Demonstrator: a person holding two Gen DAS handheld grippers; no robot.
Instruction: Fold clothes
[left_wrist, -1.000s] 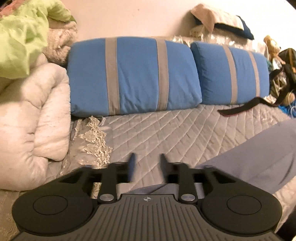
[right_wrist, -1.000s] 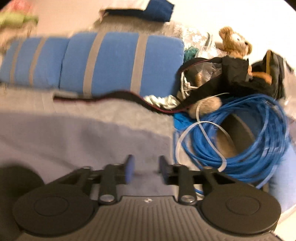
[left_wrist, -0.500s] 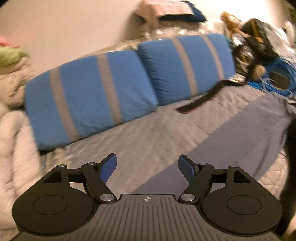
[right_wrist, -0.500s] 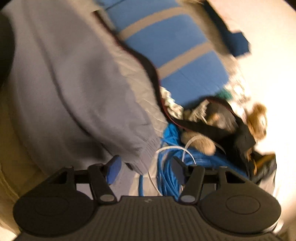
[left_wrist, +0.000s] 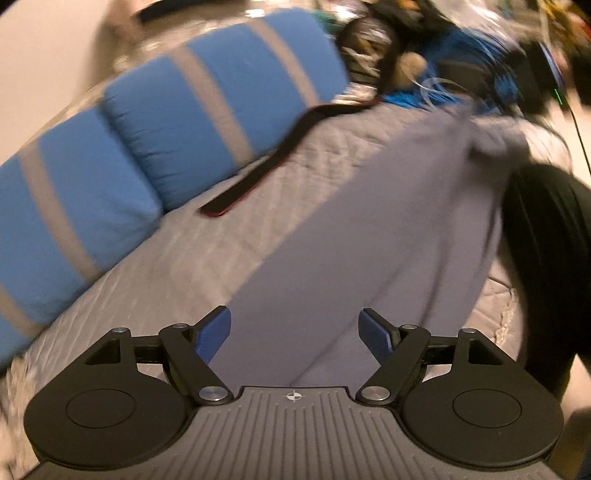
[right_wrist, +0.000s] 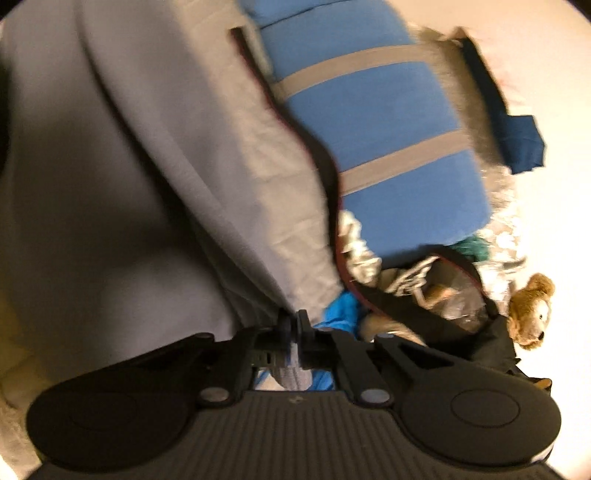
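Item: grey-lilac garment (left_wrist: 369, 221), long and soft, probably a sweatshirt sleeve or trouser leg; which one cannot be told. Location: spread diagonally across the quilted grey bed cover (left_wrist: 207, 258), running from the near edge of the bed toward its far right corner, where the cloth bunches.

Right gripper (right_wrist: 293, 326): jaws closing, pads clamped on a ribbed cuff end of the garment, cloth pinched between them. The far-right end of the garment is lifted and gathered.

Left gripper (left_wrist: 295, 334): released, jaws spread wide, nothing between them; hovers over the near end of the garment, apart from it.

Adjacent items: two blue cushions with grey stripes (left_wrist: 221, 99) along the back edge of the bed; dark strap (left_wrist: 266, 170) lying before them; blue cable coil (left_wrist: 443, 92) and teddy bear (right_wrist: 530, 312) at the far right corner.

Step in hand, by judgement: taking hold of both ends ahead of a fold.

Next move calls for: left gripper lowering onto the near hem and clenching, then both carrying cloth over itself, clear of the strap.
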